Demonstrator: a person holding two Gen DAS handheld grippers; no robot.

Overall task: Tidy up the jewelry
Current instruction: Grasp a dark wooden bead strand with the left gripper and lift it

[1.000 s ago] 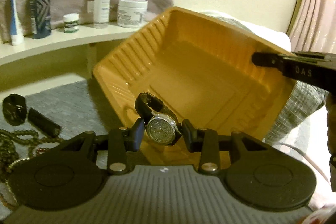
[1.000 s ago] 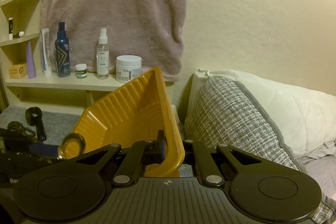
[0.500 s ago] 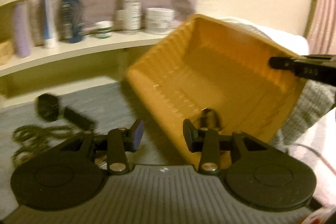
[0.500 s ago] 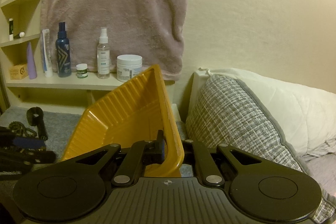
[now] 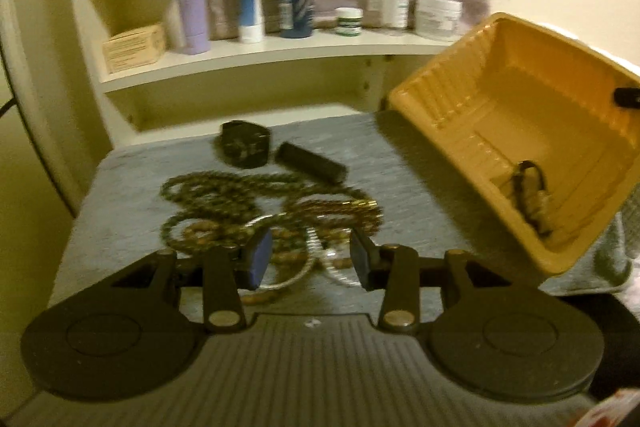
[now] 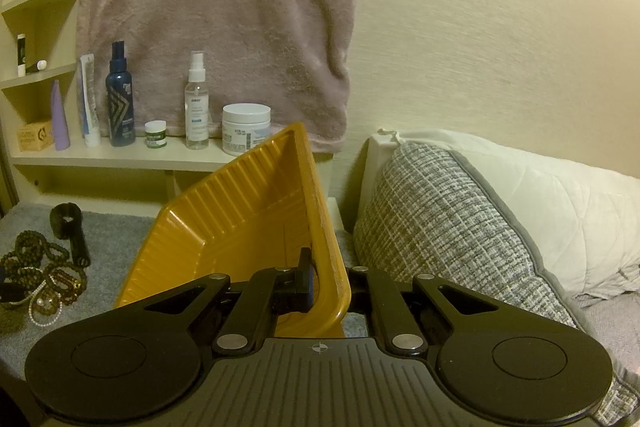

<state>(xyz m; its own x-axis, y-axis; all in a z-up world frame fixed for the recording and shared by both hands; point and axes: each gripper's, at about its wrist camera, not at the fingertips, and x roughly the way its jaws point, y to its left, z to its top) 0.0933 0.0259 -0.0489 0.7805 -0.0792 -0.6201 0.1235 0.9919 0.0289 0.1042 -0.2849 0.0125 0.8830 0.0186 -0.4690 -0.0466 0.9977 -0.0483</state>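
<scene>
My right gripper [image 6: 326,285] is shut on the rim of a yellow plastic tray [image 6: 244,211] and holds it tilted above the grey surface. In the left wrist view the tray [image 5: 452,115] is at the right, with a watch [image 5: 528,183] lying in its lower corner. My left gripper [image 5: 311,257] is open and empty, hovering over a pile of bead necklaces and bangles [image 5: 240,203] on the grey surface. A black watch [image 5: 244,143] and a dark cylinder [image 5: 312,163] lie behind the pile. The pile also shows at the left of the right wrist view [image 6: 40,275].
A shelf [image 5: 256,55] behind the grey surface [image 5: 120,195] carries several bottles, tubes and jars. A pink towel [image 6: 216,11] hangs on the wall. Pillows [image 6: 460,211] lie to the right of the tray.
My left gripper let the watch go into the tray, then swung left and now hangs open over the jewelry pile. The right gripper and tray have barely moved.
</scene>
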